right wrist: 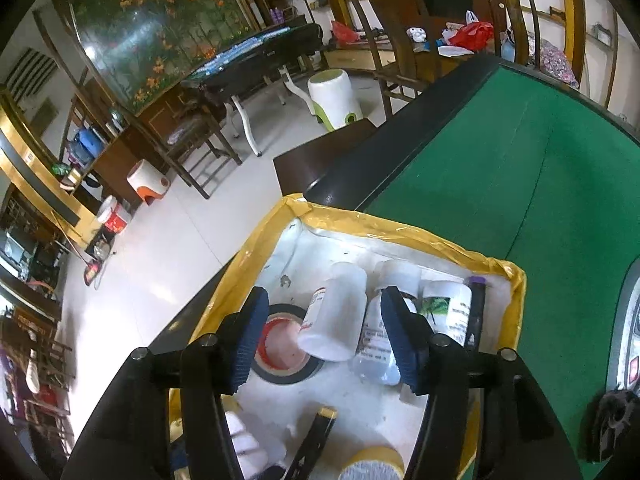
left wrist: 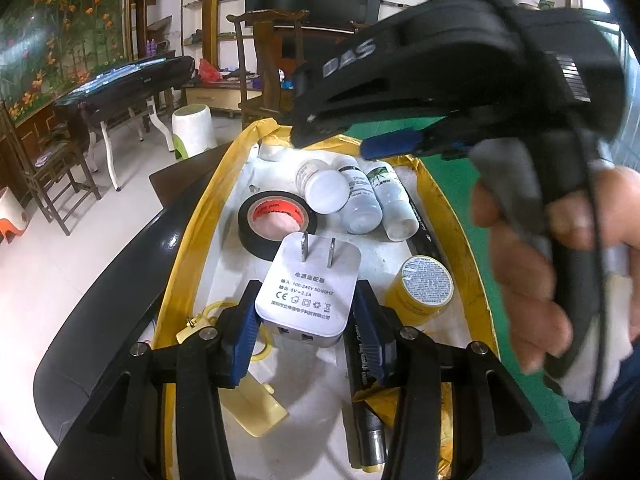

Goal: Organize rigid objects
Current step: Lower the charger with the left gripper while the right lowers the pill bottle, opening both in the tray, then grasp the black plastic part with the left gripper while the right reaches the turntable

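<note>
My left gripper (left wrist: 306, 320) is shut on a white power adapter (left wrist: 308, 292), prongs pointing away, held just above a white box with a yellow taped rim (left wrist: 192, 240). In the box lie a black tape roll (left wrist: 276, 220), three white bottles (left wrist: 328, 190) side by side, a yellow jar (left wrist: 424, 288) and a black marker (left wrist: 364, 360). In the right wrist view my right gripper (right wrist: 326, 340) hangs open over the same box (right wrist: 400, 236). A white bottle (right wrist: 336, 316) lies below the gap, beside the tape roll (right wrist: 280, 344), and neither pad touches it.
The box sits at the corner of a green felt table (right wrist: 500, 184) with a black edge. A person's hand (left wrist: 540, 280) holds the right gripper (left wrist: 344, 140) above the box's far end. Beyond the edge are white floor tiles, a white stool (right wrist: 334, 96) and wooden chairs.
</note>
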The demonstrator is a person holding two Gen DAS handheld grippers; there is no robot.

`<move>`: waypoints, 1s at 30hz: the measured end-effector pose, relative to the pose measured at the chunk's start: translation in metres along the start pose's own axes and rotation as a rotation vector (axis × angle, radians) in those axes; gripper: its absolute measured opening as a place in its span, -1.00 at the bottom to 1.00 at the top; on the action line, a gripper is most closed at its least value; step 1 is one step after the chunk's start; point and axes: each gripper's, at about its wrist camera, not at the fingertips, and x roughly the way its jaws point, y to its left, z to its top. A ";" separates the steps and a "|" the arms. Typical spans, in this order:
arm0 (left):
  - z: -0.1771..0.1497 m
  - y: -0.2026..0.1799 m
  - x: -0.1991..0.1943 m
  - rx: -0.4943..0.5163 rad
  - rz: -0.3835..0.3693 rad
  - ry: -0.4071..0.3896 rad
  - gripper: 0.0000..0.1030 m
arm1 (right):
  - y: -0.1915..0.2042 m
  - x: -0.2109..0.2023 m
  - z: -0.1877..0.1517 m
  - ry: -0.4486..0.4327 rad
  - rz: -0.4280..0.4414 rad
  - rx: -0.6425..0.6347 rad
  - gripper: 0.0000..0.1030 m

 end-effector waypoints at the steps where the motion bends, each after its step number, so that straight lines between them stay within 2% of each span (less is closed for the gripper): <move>1: 0.000 0.000 0.000 0.000 0.000 0.000 -0.15 | -0.001 -0.005 -0.003 -0.010 0.009 0.008 0.04; 7: 0.003 0.003 -0.001 -0.032 -0.016 0.012 0.01 | -0.012 -0.029 -0.020 -0.059 0.037 0.041 0.04; 12: 0.002 0.004 -0.006 -0.061 -0.058 0.009 0.02 | -0.027 -0.055 -0.037 -0.102 0.053 0.081 0.04; 17: 0.002 -0.011 -0.018 -0.031 -0.079 -0.013 0.02 | -0.058 -0.083 -0.065 -0.148 0.072 0.164 0.05; 23: 0.002 -0.048 -0.032 0.038 -0.121 -0.027 0.03 | -0.124 -0.122 -0.113 -0.191 0.039 0.298 0.05; 28: 0.005 -0.096 -0.036 0.131 -0.171 -0.023 0.29 | -0.192 -0.158 -0.153 -0.250 -0.076 0.411 0.05; 30: 0.009 -0.122 -0.035 0.178 -0.198 -0.012 0.38 | -0.225 -0.169 -0.168 -0.287 -0.061 0.504 0.05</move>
